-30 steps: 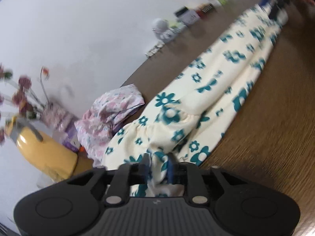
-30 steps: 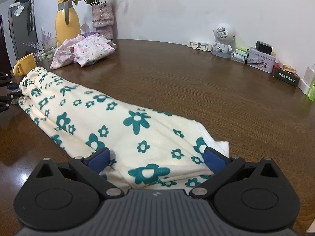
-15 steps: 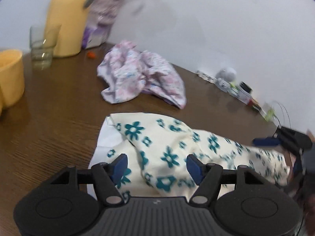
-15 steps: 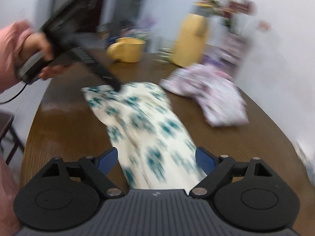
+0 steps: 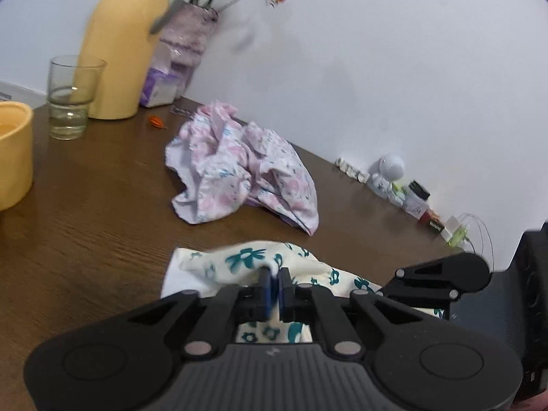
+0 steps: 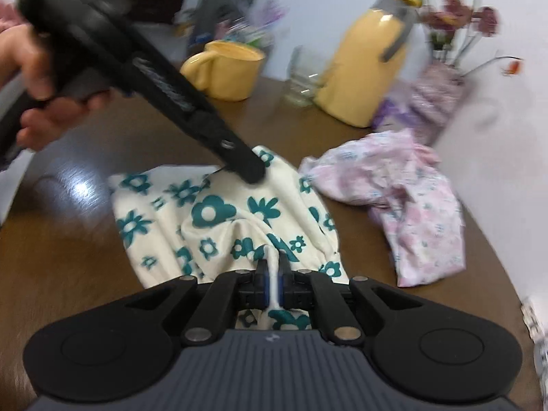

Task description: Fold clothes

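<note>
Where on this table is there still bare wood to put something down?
Bare table shows between the yellow mug, the pink floral garment and the cream flowered garment, and to the right of the pink one. The far corner is crowded: glass, yellow jug, vase. Trinkets line the wall.

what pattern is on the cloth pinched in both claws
Teal flowers on cream fabric: the cream floral garment shows it best in the right wrist view.

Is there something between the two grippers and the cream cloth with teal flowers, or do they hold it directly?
Nothing visible stands between. The left gripper and the right gripper each pinch a fold of the flowered cloth. The pink garment lies apart, beside it.
</note>
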A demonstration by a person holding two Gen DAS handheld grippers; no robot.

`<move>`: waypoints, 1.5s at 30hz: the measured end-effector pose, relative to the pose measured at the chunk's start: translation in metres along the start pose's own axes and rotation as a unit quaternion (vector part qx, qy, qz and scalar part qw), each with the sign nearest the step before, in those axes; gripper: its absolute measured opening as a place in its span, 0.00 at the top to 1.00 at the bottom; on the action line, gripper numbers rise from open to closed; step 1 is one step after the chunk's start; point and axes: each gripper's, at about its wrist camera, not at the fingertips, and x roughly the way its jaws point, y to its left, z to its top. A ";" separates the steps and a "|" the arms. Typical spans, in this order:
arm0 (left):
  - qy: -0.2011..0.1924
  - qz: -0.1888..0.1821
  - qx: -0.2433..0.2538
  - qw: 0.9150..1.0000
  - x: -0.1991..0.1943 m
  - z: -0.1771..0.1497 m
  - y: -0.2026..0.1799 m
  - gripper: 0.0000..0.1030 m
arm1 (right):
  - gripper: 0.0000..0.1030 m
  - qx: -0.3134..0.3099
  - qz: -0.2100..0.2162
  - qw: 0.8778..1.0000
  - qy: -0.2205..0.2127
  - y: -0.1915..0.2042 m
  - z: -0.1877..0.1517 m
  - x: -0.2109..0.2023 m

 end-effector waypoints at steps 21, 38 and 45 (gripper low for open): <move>0.076 0.110 0.134 0.982 -0.008 -0.022 -0.009 0.99 | 0.90 -0.003 0.031 0.999 -0.018 0.019 -0.001 0.005; -0.006 0.247 0.057 0.967 -0.031 -0.018 -0.020 0.31 | 0.35 0.014 0.023 0.998 -0.064 0.033 -0.020 -0.035; -0.031 0.249 -0.003 0.968 -0.056 -0.035 -0.059 0.00 | 0.00 0.109 0.037 0.990 -0.086 0.003 -0.047 -0.096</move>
